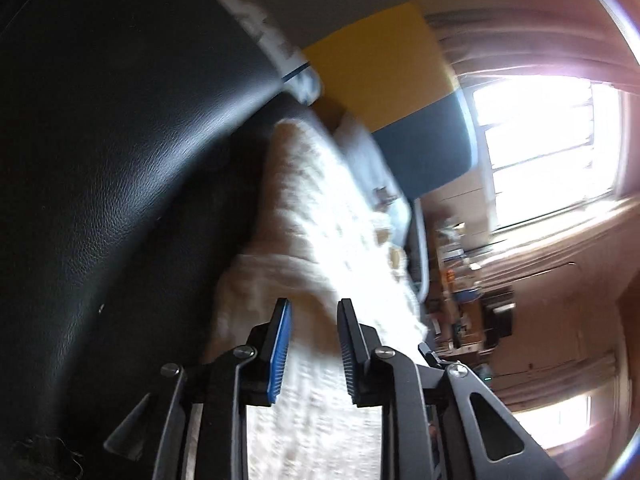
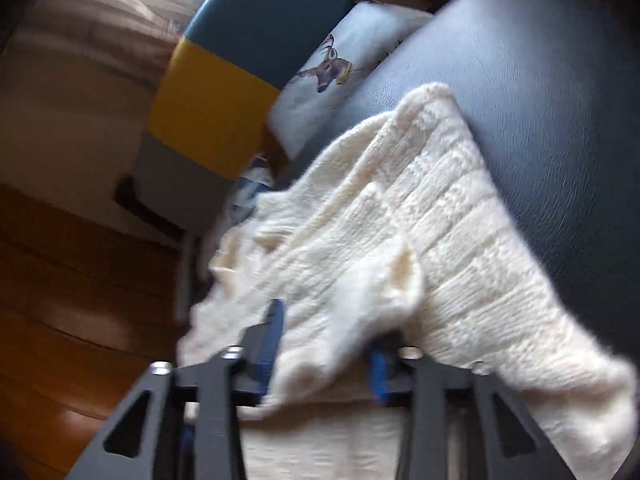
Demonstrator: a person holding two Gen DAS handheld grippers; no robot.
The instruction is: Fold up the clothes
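A cream knitted garment [image 1: 320,208] lies bunched along a black leather seat [image 1: 120,160]. My left gripper [image 1: 314,320] has its fingers close together, with a thick fold of the knit filling the gap between them. In the right wrist view the same garment [image 2: 440,220] drapes over and between the fingers of my right gripper [image 2: 328,344]. The cloth hides the fingertips, and a gathered fold sits clamped between the blue pads. From there the fabric stretches up onto the leather seat [image 2: 540,100].
A yellow, teal and grey cushion [image 2: 216,120] and a pale deer-print pillow [image 2: 332,68] sit at the seat's end. Wooden floor [image 2: 60,280] lies to the left. A bright window [image 1: 548,140] and a cluttered shelf [image 1: 460,280] are farther off.
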